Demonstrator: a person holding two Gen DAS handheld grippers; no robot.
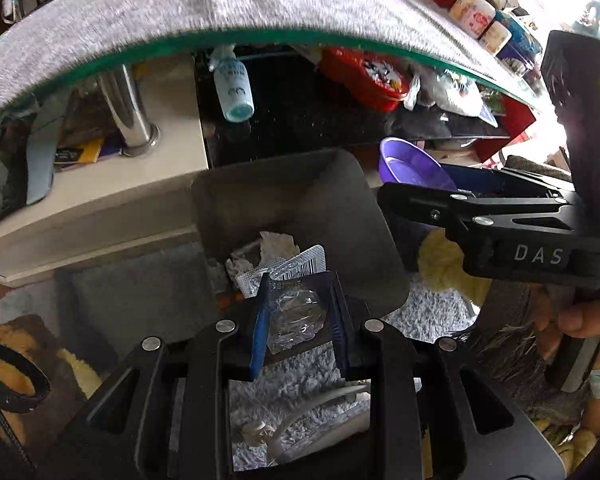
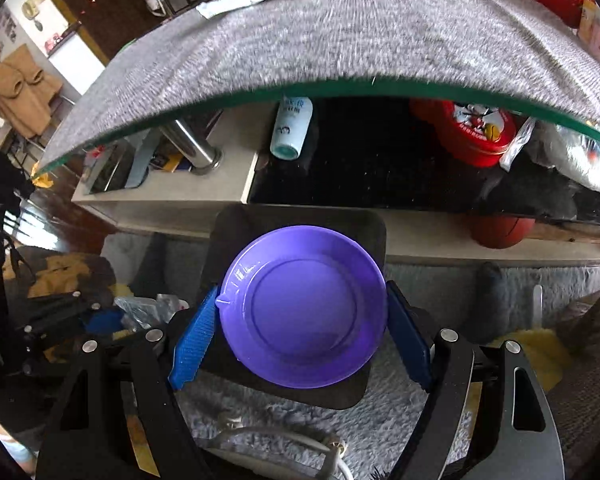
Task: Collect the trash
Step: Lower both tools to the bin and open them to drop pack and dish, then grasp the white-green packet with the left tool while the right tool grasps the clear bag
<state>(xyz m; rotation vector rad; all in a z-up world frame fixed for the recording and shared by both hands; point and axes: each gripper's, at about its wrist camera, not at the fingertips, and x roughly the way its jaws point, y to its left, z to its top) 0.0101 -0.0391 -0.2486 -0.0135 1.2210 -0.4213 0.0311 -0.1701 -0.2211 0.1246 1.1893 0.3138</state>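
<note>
My left gripper (image 1: 299, 320) is shut on a crumpled clear plastic wrapper (image 1: 296, 316) and holds it over the near edge of a dark grey trash bin (image 1: 300, 200). The bin holds blister packs (image 1: 300, 264) and crumpled paper (image 1: 278, 245). My right gripper (image 2: 300, 332) is shut on a purple plastic bowl (image 2: 304, 304), held tilted above the same bin (image 2: 236, 224). The bowl (image 1: 412, 168) and right gripper (image 1: 480, 216) also show at the right of the left wrist view. The bowl looks empty.
A glass coffee table with a grey cloth top (image 2: 320, 40) overhangs the bin. Its lower shelf carries a white bottle (image 2: 292, 128) and a red tin (image 2: 480, 132). A shaggy grey rug (image 2: 380, 420) with a white cable lies below. A basketball (image 2: 500, 232) sits under the table.
</note>
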